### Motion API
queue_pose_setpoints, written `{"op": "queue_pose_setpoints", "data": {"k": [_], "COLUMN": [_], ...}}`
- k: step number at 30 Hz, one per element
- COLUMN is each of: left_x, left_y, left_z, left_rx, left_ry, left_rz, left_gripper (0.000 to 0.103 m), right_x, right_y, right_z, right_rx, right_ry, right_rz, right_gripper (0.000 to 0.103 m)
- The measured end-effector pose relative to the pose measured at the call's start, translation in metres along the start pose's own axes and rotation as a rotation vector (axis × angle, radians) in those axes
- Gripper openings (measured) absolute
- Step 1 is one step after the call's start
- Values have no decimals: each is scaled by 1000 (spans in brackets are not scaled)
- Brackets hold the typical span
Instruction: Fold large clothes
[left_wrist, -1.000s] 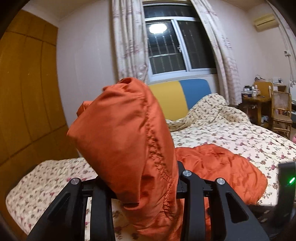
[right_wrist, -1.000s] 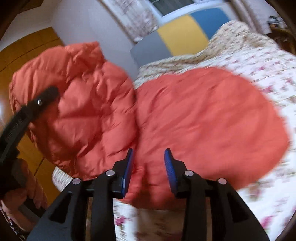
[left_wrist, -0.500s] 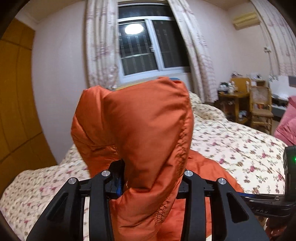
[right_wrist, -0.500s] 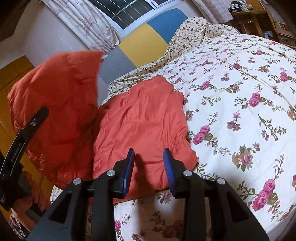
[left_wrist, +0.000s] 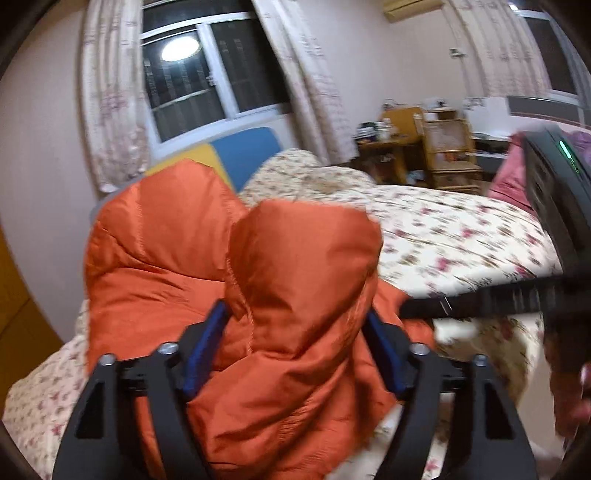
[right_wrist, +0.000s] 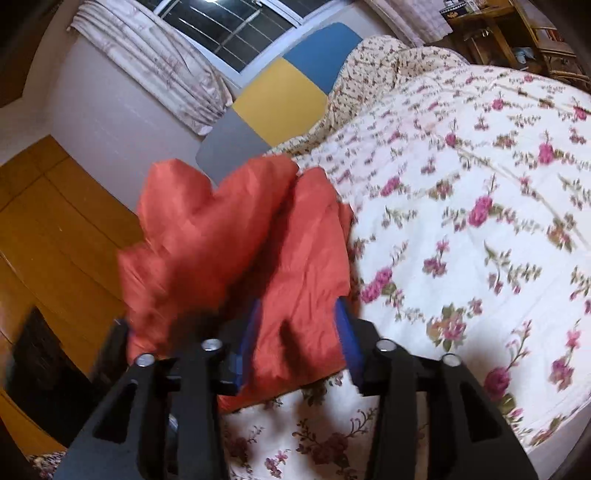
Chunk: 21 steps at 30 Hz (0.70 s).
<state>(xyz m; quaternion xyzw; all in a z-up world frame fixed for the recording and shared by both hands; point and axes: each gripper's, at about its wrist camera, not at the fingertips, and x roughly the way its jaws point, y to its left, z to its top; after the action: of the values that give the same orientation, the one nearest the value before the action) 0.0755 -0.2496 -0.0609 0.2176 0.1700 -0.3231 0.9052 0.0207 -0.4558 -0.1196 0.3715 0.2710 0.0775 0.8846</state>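
Observation:
An orange puffy jacket (left_wrist: 280, 295) lies bunched on the floral bed (left_wrist: 461, 236). My left gripper (left_wrist: 295, 347) has its jaws spread wide with a thick fold of the jacket between the blue pads. It looks open rather than clamped. In the right wrist view the jacket (right_wrist: 236, 236) lies at the bed's near left edge. My right gripper (right_wrist: 299, 339) is open and hovers just over the jacket's near edge. The right gripper's black body also shows at the right of the left wrist view (left_wrist: 554, 229).
A yellow, blue and grey headboard (right_wrist: 280, 96) stands under the window (left_wrist: 207, 70). A wooden wardrobe (right_wrist: 48, 229) is at the left. A desk and wicker chair (left_wrist: 443, 147) stand at the far right. A rumpled floral quilt (right_wrist: 399, 62) lies near the headboard.
My left gripper's jaws have spread wider around the jacket and it has swung down toward the bed. My right gripper has moved in over the jacket's near edge.

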Motion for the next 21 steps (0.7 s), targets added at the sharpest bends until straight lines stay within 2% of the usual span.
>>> {"op": "queue_pose_setpoints", "data": {"k": [5,8,10,11,13,14,17,21], "left_x": [3,3,3,2,2,1,-3,-24], "left_y": [-10,-11,-11,-11,-12,-12,-9,-3], "left_z": [-11,-14,-14,-15,-17,-16,-18,-22], "left_rx": [19,36,33,31,31,32,31,21], "left_ry": [-3,-3,-5,-6,-3,-3,-8,-27], "left_rz": [-49,-52,-60,-64,-68,-72,-87,-157], "left_gripper": [79,79,79,79,79,79,79,79], "right_x": [-10,2,17,27,41,46,47,45], "right_y": [16,28,34,37,39,41,41,18], "right_z": [13,19,22,23,24,23,17,5], "right_rx": [-38,-87,-92,-87,-90,-110,-162,-130], "right_ry": [-27,20,87,135,191,204,213,224], "right_rz": [36,25,33,41,47,16,-67,-106], "right_gripper": [54,53,50,46,23,12,7,5]}}
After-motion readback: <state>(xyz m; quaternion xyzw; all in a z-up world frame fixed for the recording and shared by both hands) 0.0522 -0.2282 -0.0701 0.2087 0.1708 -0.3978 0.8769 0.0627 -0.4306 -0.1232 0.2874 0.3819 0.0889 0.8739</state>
